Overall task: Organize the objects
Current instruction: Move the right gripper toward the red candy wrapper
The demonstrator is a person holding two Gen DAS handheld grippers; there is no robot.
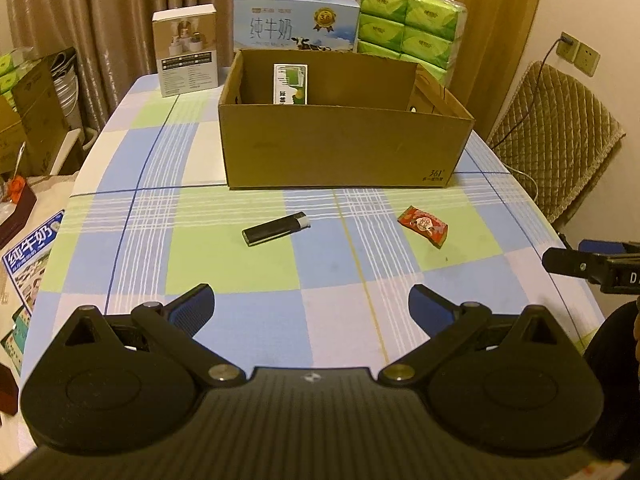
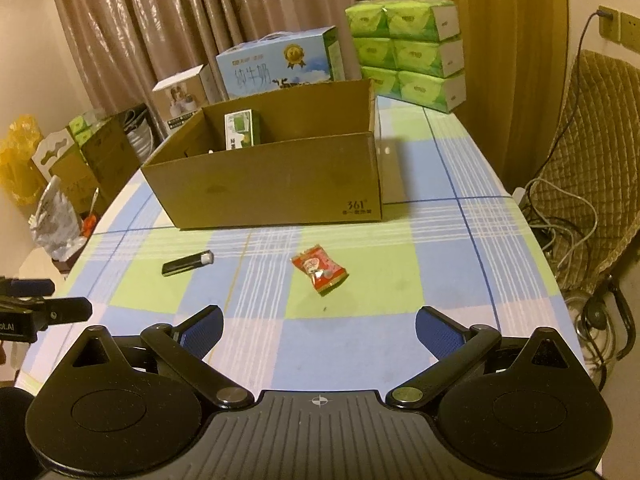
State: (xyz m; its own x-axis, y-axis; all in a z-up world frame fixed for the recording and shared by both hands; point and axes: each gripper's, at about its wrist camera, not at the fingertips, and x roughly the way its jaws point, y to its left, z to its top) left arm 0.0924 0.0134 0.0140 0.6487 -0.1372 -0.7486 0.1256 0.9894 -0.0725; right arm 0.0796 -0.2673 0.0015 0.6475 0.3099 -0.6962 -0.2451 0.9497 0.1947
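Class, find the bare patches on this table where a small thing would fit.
Free: between the lighter and candy; the near strip between both and the open left gripper and right gripper; left of the cardboard box. Crowded: behind it, milk carton and tissue packs.

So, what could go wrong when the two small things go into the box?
The flat black lighter lies low on the checked tablecloth, so the open left gripper may snag cloth. The crinkly red snack packet could slip from the open right gripper. The tall brown cardboard box wall may catch a low carry.
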